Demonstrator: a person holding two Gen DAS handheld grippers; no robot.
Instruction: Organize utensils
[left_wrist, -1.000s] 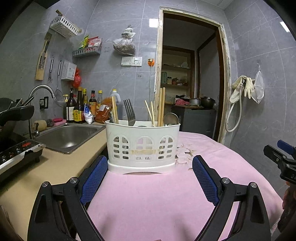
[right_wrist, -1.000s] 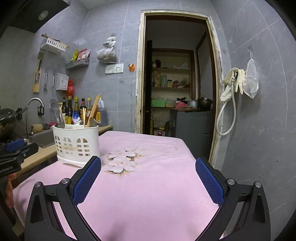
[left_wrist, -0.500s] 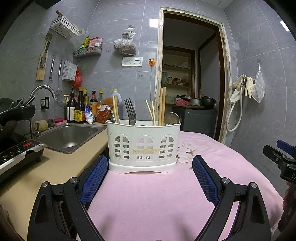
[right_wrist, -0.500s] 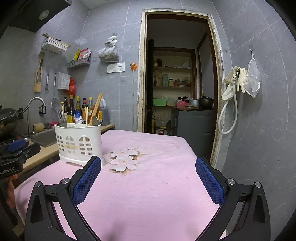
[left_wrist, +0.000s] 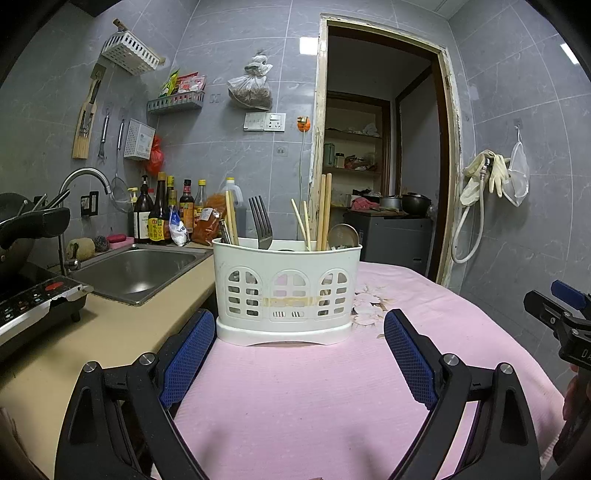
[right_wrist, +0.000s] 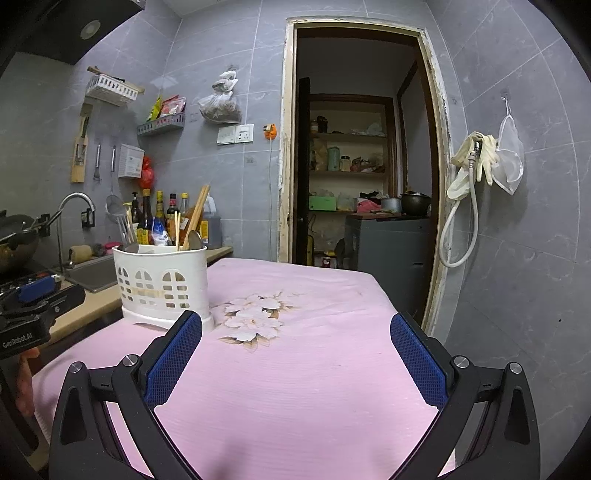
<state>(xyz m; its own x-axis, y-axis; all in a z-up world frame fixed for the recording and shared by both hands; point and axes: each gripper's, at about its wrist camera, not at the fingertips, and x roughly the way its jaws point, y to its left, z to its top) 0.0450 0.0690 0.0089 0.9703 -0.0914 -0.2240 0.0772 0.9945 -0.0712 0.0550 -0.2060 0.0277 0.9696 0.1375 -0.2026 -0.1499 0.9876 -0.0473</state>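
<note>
Since a second ago the right tool (right_wrist: 295, 358) has swung a little toward the white caddy (left_wrist: 287, 291), which now sits larger and nearer its left finger; the left tool (left_wrist: 299, 354) has barely shifted. Both tools stand wide open and hold nothing. The caddy stands upright on the pink-covered counter (left_wrist: 314, 398) near its left edge, beside the sink (left_wrist: 136, 269), with a fork (left_wrist: 260, 221), a spoon (left_wrist: 343, 236) and several chopsticks (left_wrist: 324, 210) standing in its compartments. No loose utensil shows on the cloth, so this fits either utensils already sorted or a mixed lot awaiting sorting. For any pick, I judge it best to close on 1 handle high above the rim, lift straight up, and steady the light caddy so it does not tip.
</note>
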